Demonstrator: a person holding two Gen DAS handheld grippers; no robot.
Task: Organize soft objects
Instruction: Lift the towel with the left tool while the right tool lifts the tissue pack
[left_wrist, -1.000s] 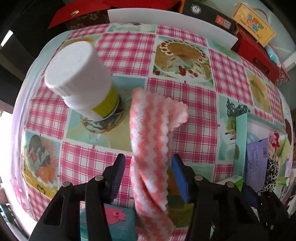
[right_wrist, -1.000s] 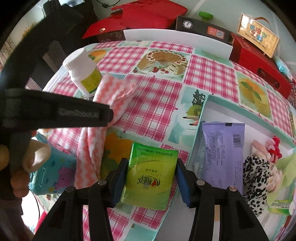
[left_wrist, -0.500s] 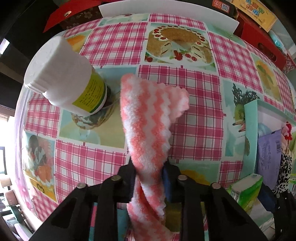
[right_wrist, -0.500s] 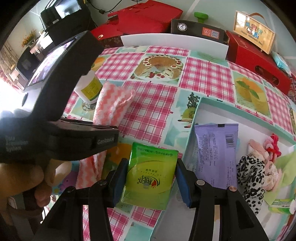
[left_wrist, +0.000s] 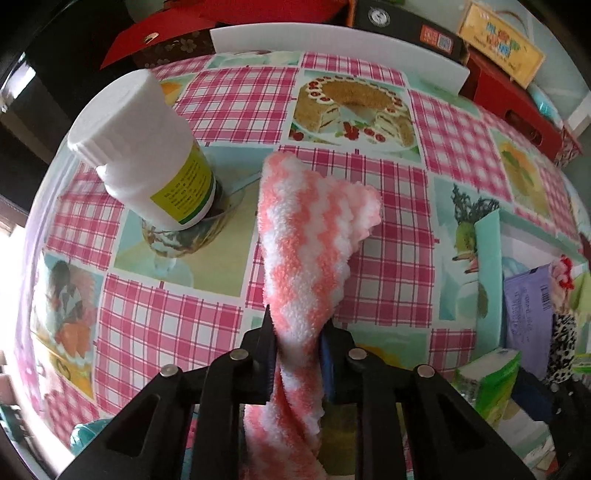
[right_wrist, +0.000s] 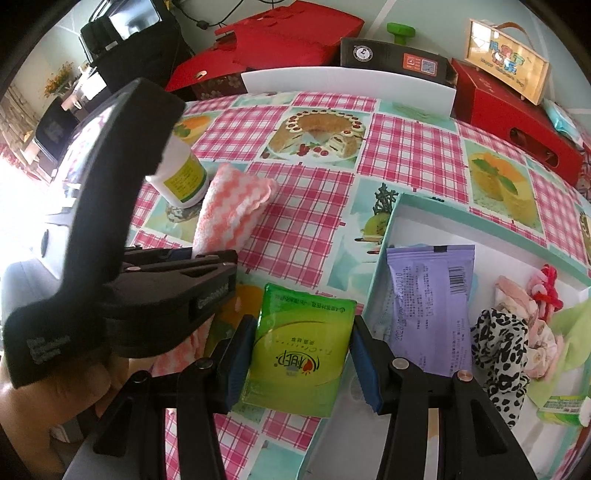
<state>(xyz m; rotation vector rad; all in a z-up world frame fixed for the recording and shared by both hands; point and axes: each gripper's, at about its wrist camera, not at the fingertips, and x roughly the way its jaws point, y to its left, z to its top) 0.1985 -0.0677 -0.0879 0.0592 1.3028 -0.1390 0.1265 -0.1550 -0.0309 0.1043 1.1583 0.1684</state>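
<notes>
My left gripper (left_wrist: 297, 345) is shut on a pink-and-white fluffy cloth (left_wrist: 306, 236) and holds it above the checked tablecloth; the cloth also shows in the right wrist view (right_wrist: 231, 212). My right gripper (right_wrist: 301, 358) is shut on a green tissue pack (right_wrist: 301, 343), held at the left edge of a teal-rimmed white box (right_wrist: 391, 221). The box holds a purple packet (right_wrist: 430, 299), a leopard-print cloth (right_wrist: 502, 354) and a pink scrunchie (right_wrist: 546, 284). The pack (left_wrist: 487, 380) and box (left_wrist: 487, 266) show in the left wrist view.
A white pill bottle (left_wrist: 144, 155) stands left of the cloth, also seen in the right wrist view (right_wrist: 181, 173). Red boxes (right_wrist: 513, 118), a dark box (right_wrist: 391, 59) and a white board (right_wrist: 347, 85) line the table's far edge.
My left gripper closed on the pink-and-white cloth and lifted it off the table. The right gripper kept its hold on the green pack, nearly still.
</notes>
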